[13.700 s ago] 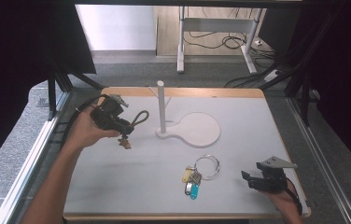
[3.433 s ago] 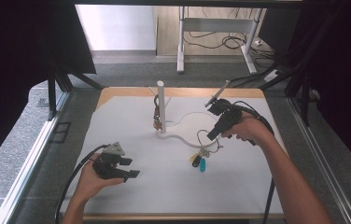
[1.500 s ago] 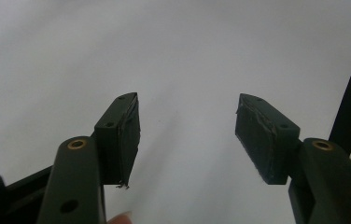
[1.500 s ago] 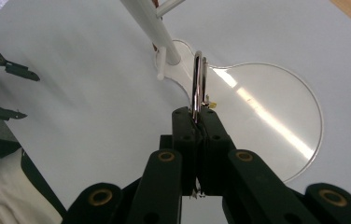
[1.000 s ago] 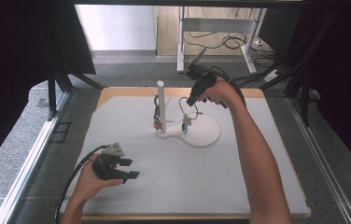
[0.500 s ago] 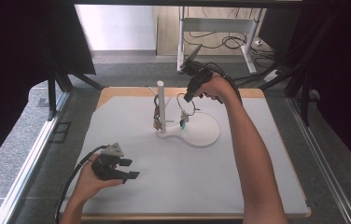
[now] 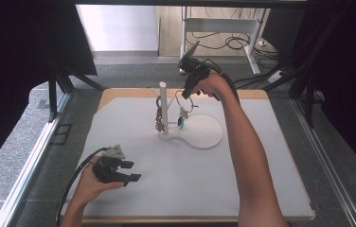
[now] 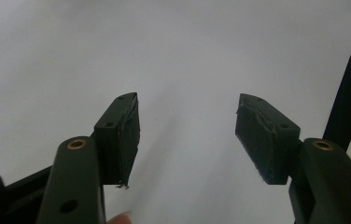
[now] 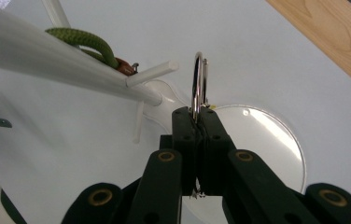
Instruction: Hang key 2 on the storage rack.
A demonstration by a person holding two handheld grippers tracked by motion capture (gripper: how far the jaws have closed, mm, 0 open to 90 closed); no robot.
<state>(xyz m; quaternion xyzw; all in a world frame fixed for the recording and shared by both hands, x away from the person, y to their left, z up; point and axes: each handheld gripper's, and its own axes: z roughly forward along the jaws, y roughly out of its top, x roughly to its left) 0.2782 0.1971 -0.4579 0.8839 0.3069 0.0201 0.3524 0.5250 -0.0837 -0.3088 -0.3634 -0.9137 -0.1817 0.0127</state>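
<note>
One white stand (image 7: 164, 111) rises from the surface (image 7: 190, 179) and carries two key bunches: one (image 7: 159, 113) already hangs on a peg, while the second, by its key ring (image 9: 198, 84), is pinched in the closed right tongs (image 9: 196, 114) just beside another peg. Since a second ago the right tongs have carried that bunch nearer the post. The left tongs (image 8: 186, 135) gape wide and empty over the near left of the surface, unmoved.
</note>
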